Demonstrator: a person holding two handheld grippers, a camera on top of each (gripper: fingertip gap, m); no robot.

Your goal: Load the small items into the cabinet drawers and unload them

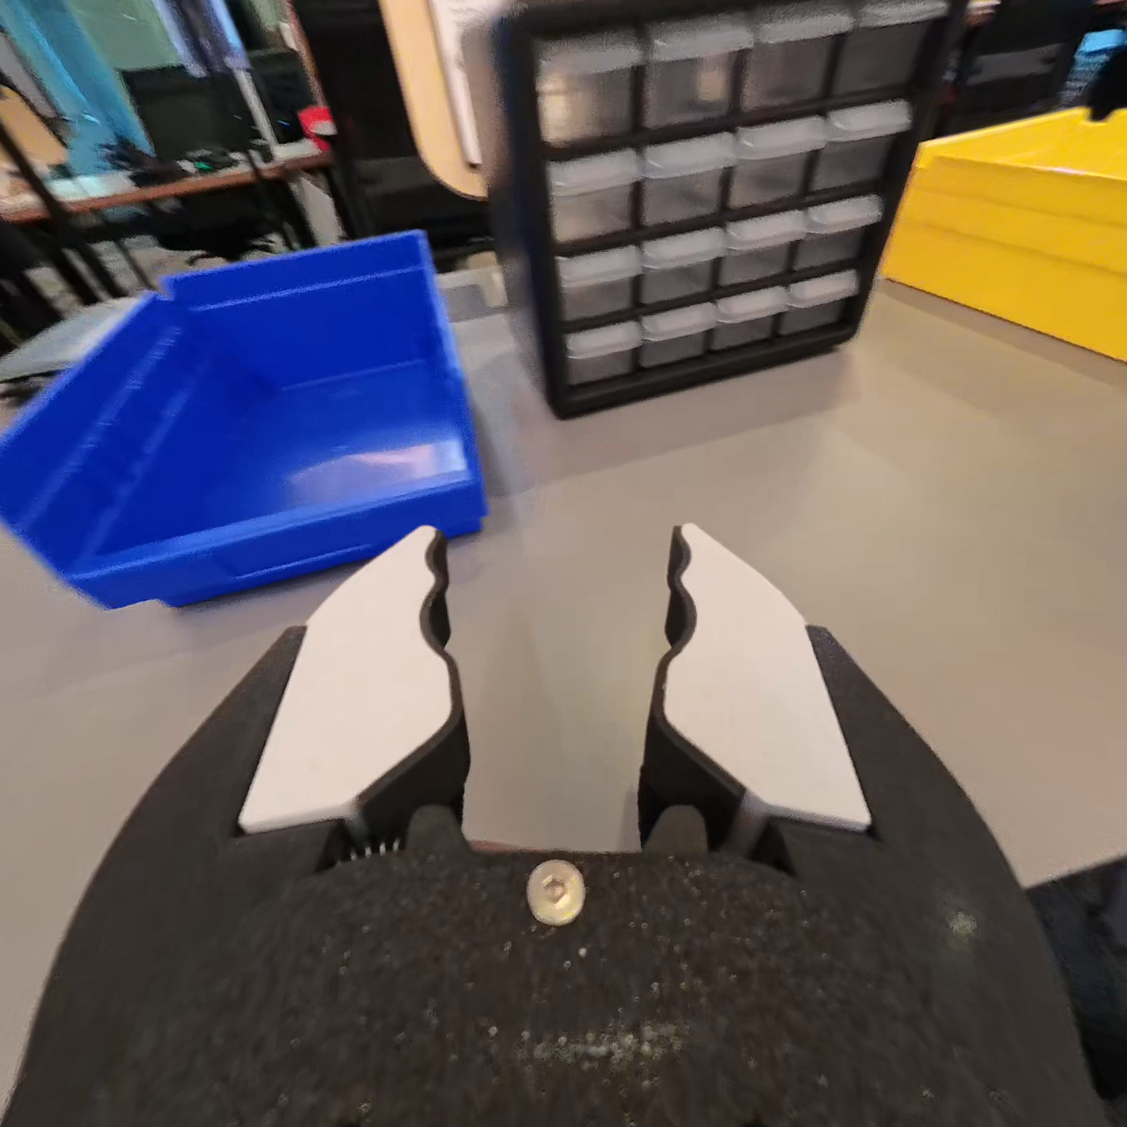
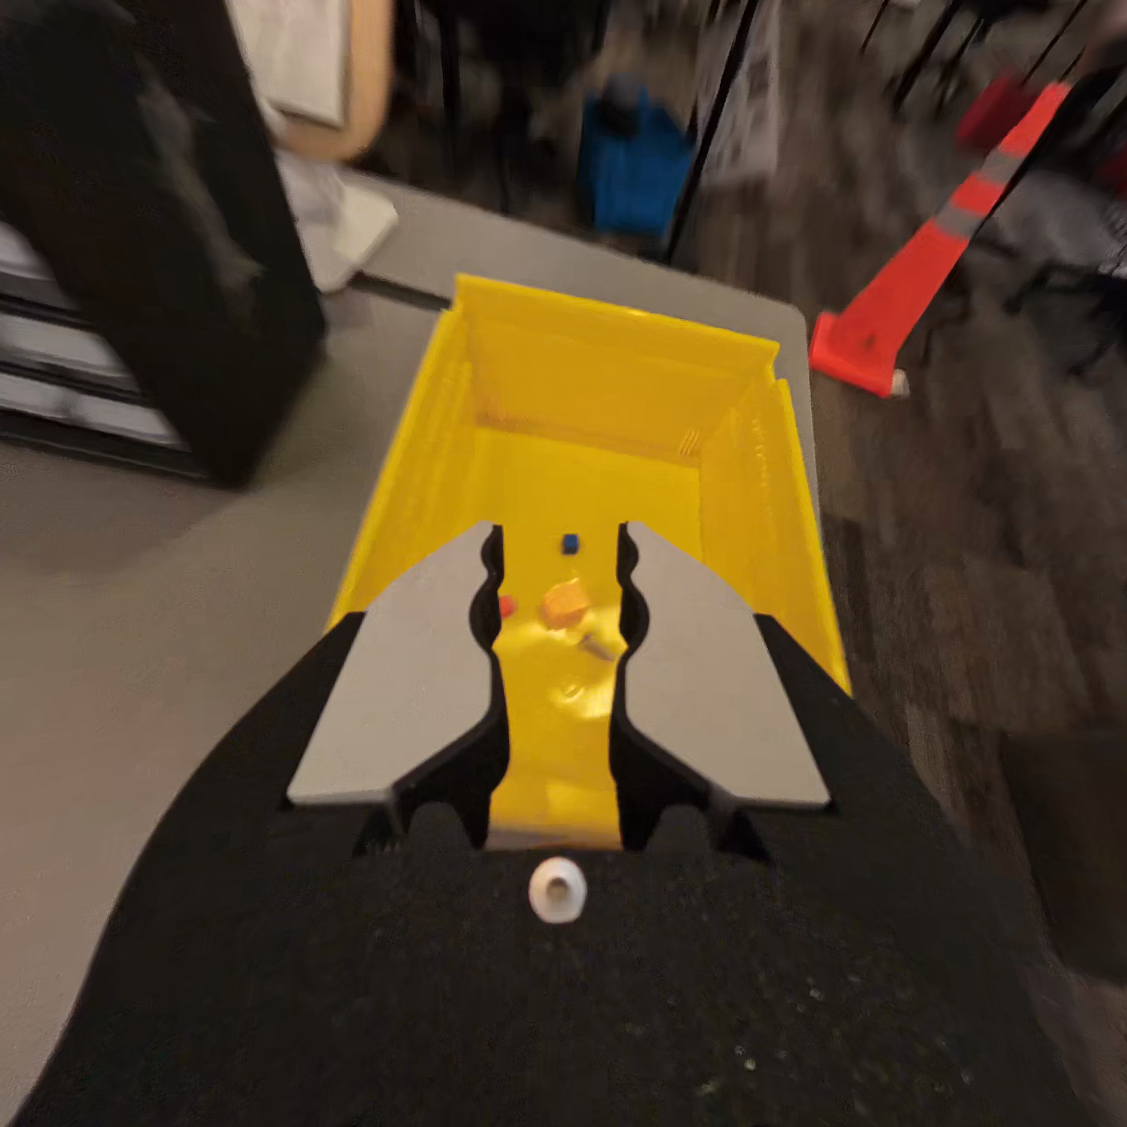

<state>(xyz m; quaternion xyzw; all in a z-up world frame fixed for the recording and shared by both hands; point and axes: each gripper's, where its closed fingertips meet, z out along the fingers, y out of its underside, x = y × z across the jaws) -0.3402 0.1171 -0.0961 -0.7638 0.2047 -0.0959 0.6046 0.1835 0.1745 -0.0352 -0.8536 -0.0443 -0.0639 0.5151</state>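
the right gripper (image 2: 560,536) hangs over the near end of the yellow bin (image 2: 616,341), its jaws parted to a moderate gap and holding nothing. it points down into the bin because that is where the small items lie: an orange block (image 2: 564,602) almost centred between the fingers, a tiny blue piece (image 2: 569,543) just beyond it, a red piece (image 2: 506,605) half hidden by the left finger, and a greyish bit (image 2: 597,646) nearer the camera, too blurred to name. the framing suggests the orange block is the likely pick.

the left gripper (image 1: 558,540) waits low over the bare grey table (image 1: 793,579), jaws spread wide and empty. ahead of it stands the black drawer cabinet (image 1: 707,207), all its clear drawers pushed in as far as the blur allows. the empty blue bin (image 1: 256,427) sits to the left, presumably kept free for unloading. the yellow bin shows at the far right edge of this view. judged from this, loading has barely begun; a drawer must be pulled open before any item can go in.
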